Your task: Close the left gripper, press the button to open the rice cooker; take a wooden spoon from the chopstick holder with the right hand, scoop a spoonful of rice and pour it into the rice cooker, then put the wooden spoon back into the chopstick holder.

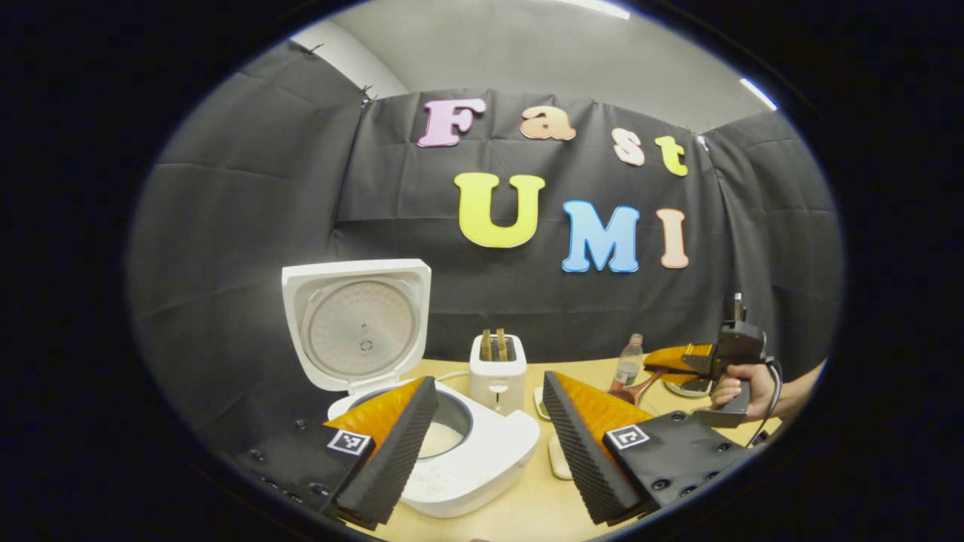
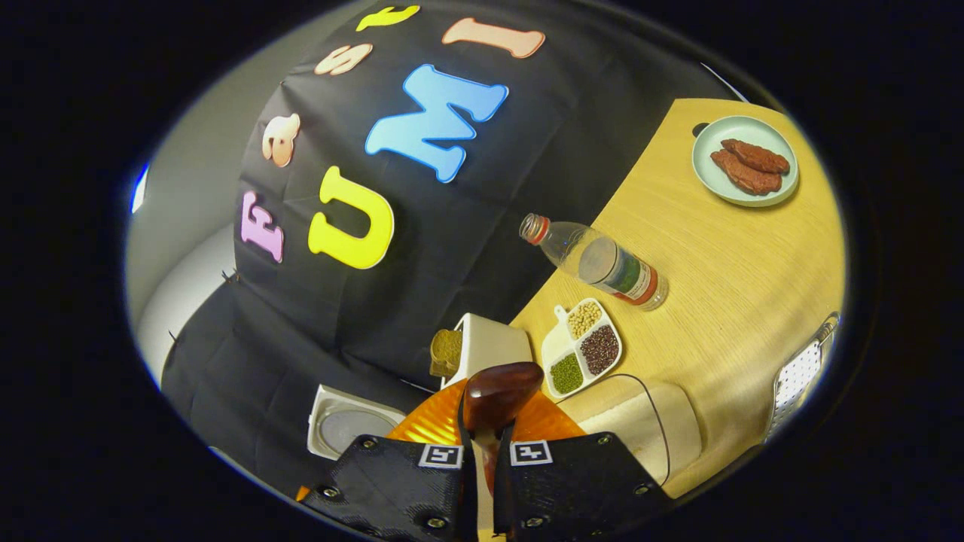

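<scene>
right gripper (image 2: 482, 440) fingers clamp the dark wooden spoon (image 2: 498, 395), left gripper (image 1: 489, 444) fingers released; tilting could spill rice short of the open white rice cooker (image 1: 467, 452).

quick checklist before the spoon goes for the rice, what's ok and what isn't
1. Rice cooker lid open: ok, it stands upright.
2. Wooden spoon held in the right gripper: ok, fingers closed on its handle.
3. Spoon bowl loaded with rice: cannot tell, only its back shows.
4. Left gripper clear of the pot: not ok, open fingers frame the cooker closely.
5. Bottle out of the spoon's path: ok, it stands beyond the divided dish.
</scene>
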A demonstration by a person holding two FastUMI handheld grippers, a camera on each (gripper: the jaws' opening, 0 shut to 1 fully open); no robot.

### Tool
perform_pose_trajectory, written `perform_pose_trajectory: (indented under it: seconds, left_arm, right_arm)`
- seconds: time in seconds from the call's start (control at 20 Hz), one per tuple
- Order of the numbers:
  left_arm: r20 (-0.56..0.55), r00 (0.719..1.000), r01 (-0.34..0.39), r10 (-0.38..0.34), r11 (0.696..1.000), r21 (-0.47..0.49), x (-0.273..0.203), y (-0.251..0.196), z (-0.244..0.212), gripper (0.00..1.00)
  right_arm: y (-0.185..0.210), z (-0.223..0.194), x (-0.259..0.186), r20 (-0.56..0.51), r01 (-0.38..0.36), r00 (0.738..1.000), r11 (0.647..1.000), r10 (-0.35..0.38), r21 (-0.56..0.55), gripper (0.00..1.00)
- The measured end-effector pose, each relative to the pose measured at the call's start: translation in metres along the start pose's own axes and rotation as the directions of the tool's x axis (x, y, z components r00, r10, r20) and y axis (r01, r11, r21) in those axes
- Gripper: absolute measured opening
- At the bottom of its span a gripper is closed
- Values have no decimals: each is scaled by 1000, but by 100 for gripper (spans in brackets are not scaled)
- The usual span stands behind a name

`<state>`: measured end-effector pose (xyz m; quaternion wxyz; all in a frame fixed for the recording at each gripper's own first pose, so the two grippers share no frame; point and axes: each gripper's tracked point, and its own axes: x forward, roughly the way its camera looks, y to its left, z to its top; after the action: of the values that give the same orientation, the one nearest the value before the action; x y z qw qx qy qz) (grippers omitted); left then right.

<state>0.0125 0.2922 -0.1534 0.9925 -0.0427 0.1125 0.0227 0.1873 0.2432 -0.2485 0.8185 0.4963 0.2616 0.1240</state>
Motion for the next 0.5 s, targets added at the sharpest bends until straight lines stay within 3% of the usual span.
perform_pose_trajectory:
  seconds: [0.15,0.5]
  left_arm:
    - [7,1000,5,-5,1000,0,0,-2,1,98]
    - [5,1000,-1,1,1000,18,2,3,-8,98]
  right_arm:
    - [25,13,-10,18,-68,998,996,67,66,9]
    - [78,2,-19,-9,-158,987,984,159,88,9]
